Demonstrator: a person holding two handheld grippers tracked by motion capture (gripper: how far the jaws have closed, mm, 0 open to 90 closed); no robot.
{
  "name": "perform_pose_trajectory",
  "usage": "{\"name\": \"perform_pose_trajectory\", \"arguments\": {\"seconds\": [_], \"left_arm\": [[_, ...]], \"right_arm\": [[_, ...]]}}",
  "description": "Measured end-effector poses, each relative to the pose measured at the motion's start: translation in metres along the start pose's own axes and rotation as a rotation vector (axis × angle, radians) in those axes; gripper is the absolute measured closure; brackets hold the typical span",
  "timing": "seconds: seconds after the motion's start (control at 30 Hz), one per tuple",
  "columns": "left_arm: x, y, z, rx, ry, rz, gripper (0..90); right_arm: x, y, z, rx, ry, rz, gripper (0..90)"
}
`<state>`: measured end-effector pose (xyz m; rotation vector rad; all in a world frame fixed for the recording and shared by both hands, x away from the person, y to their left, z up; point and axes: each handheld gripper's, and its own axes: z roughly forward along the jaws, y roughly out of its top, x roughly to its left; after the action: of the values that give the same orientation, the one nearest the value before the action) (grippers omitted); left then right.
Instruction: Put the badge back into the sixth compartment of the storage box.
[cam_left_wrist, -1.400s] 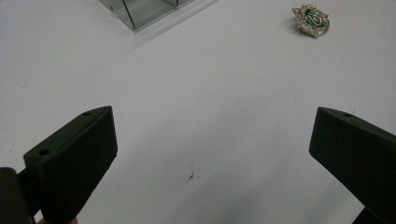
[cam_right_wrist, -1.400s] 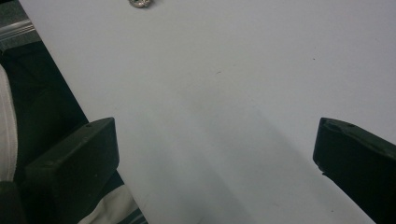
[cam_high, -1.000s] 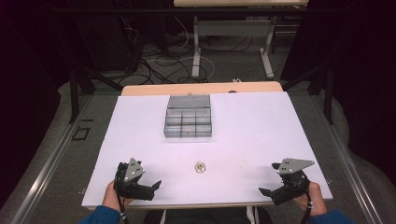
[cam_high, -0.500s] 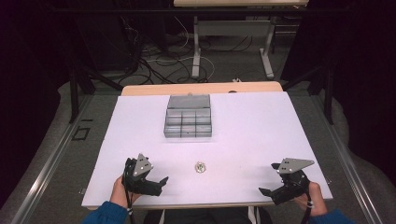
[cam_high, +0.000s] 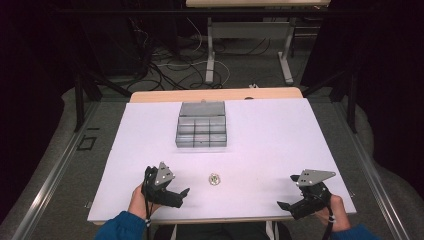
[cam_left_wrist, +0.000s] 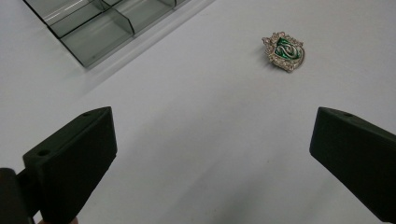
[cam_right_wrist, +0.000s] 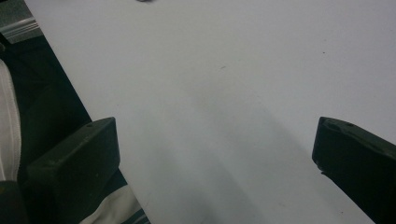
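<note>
Black plastic, left claw (cam_high: 184, 192): we see its two jaws spread wide with nothing between them, held low over the desk and aimed forward and to the right at the brooch. We judge the wide gap is kept so the jaws can pass either side of that small piece.

Left hand (cam_high: 139, 201): it grips the tool at the near edge of the desk, a blue sleeve behind it.

Brooch (cam_left_wrist: 283, 51): a small crest-shaped pin, green enamel with a pale metal border, lying flat on the desk ahead of the left claw and well apart from its jaws. In the high view it sits near the front middle of the desk (cam_high: 214, 179), between our two tools but closer to the left one.

Organizer tray (cam_high: 201, 125): a clear grey box divided into small compartments, farther back at the desk's middle. Its compartments look empty, so we take it as the likely destination for the brooch.

Right claw (cam_high: 283, 205): jaws also wide apart and empty, parked at the near right corner. We judge it is simply waiting out of the way.

Desk (cam_high: 280, 135): a white, bare surface.

Next move, as we judge it: the left claw must close the gap and come down squarely, since a flat pin gives little to pinch.
</note>
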<state>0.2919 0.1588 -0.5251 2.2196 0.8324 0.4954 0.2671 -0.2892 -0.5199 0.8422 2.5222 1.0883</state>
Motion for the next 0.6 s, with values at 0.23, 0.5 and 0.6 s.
{"name": "perform_pose_trajectory", "arguments": {"seconds": [0.23, 0.5, 0.6], "left_arm": [[-0.001, 0.005, 0.007, 0.013, -0.014, 0.004, 0.4], [-0.004, 0.011, 0.018, 0.019, -0.038, 0.001, 0.3], [-0.006, 0.012, 0.022, 0.018, -0.05, -0.009, 0.3]], "right_arm": [[0.0, 0.0, 0.001, 0.003, 0.005, 0.0, 0.3], [-0.001, 0.0, 0.003, 0.01, 0.001, -0.007, 0.3], [0.0, 0.0, 0.003, 0.01, 0.004, -0.004, 0.3]]}}
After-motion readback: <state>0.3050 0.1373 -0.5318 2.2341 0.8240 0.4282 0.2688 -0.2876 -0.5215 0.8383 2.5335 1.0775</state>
